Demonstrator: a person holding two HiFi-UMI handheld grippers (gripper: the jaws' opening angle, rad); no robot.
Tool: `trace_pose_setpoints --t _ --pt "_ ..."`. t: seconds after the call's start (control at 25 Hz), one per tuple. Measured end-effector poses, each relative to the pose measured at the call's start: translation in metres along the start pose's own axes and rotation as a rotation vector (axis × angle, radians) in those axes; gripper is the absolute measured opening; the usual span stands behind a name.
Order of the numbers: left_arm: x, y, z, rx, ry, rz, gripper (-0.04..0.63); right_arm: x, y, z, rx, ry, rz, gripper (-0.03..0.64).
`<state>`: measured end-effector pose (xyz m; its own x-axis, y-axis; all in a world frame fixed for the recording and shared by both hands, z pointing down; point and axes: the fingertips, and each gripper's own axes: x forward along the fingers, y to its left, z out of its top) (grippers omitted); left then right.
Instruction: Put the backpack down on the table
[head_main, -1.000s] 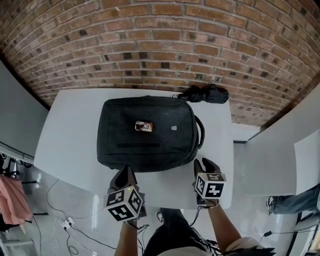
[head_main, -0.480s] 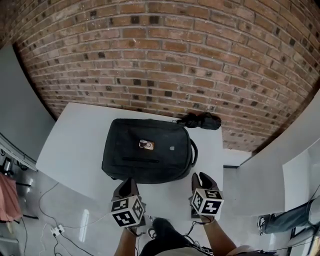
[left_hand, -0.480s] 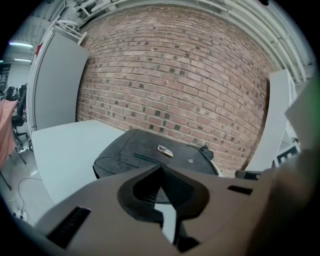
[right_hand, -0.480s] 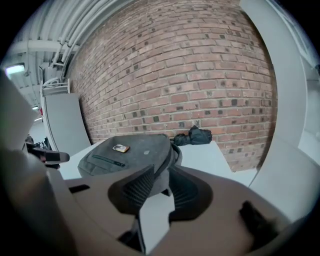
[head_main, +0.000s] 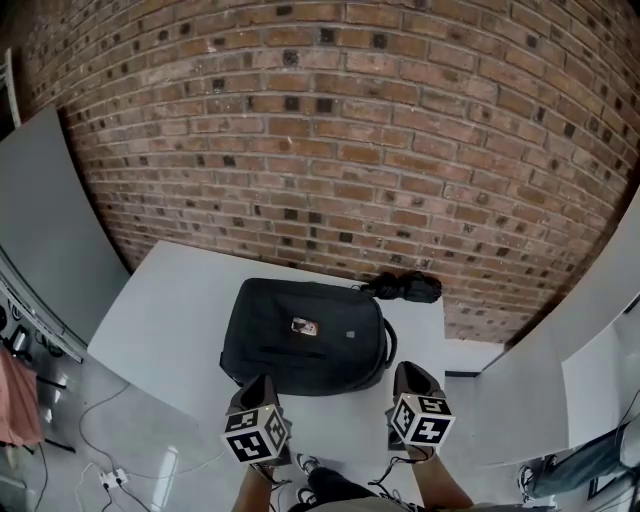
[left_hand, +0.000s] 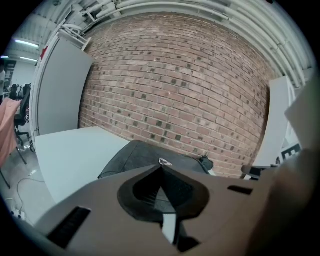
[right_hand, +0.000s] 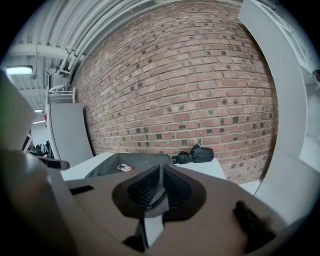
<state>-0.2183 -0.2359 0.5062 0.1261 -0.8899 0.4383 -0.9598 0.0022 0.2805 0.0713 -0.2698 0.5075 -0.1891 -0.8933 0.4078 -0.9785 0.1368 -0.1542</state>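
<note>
1. A brick wall (head_main: 350, 150) stood well beyond both my grippers, behind the table's far edge.
2. The white table (head_main: 160, 310) ran ahead of my grippers and out past my left one.
3. The black backpack (head_main: 305, 335) lay flat on the table just ahead of both grippers, between them and the wall. Neither gripper touched it.
4. My left gripper (head_main: 258, 385) hung at the table's near edge, jaws pressed together, nothing between them.
5. My right gripper (head_main: 408, 372) was level with the left and apart from it. Its jaws were likewise closed and empty.
6. A dark crumpled bundle (head_main: 405, 287) sat ahead of my right gripper, past the backpack's far corner and near the wall.
7. A small light tag (head_main: 304, 326) showed on the backpack's upper face, ahead of my left gripper.
</note>
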Motion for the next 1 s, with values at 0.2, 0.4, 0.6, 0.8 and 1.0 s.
trace_pose_setpoints --t 0.2,0.4,0.6,0.8,1.0 --pt "-0.005 0.001 0.027 0.043 -0.033 0.001 0.012 -0.003 0.010 0.020 0.006 -0.040 0.041 0.037" --pt "-0.005 0.004 0.049 0.069 -0.068 0.000 0.012 0.002 0.021 0.034 -0.006 -0.071 0.052 0.037" --pt "0.003 -0.004 0.059 0.088 -0.077 -0.016 0.012 0.008 0.021 0.040 -0.038 -0.068 0.043 0.037" --pt "0.012 -0.009 0.059 0.092 -0.070 -0.027 0.012 0.008 0.018 0.046 -0.123 -0.065 0.015 0.031" --pt "0.019 -0.013 0.056 0.101 -0.060 -0.033 0.012 0.009 0.019 0.048 -0.119 -0.065 0.019 0.031"
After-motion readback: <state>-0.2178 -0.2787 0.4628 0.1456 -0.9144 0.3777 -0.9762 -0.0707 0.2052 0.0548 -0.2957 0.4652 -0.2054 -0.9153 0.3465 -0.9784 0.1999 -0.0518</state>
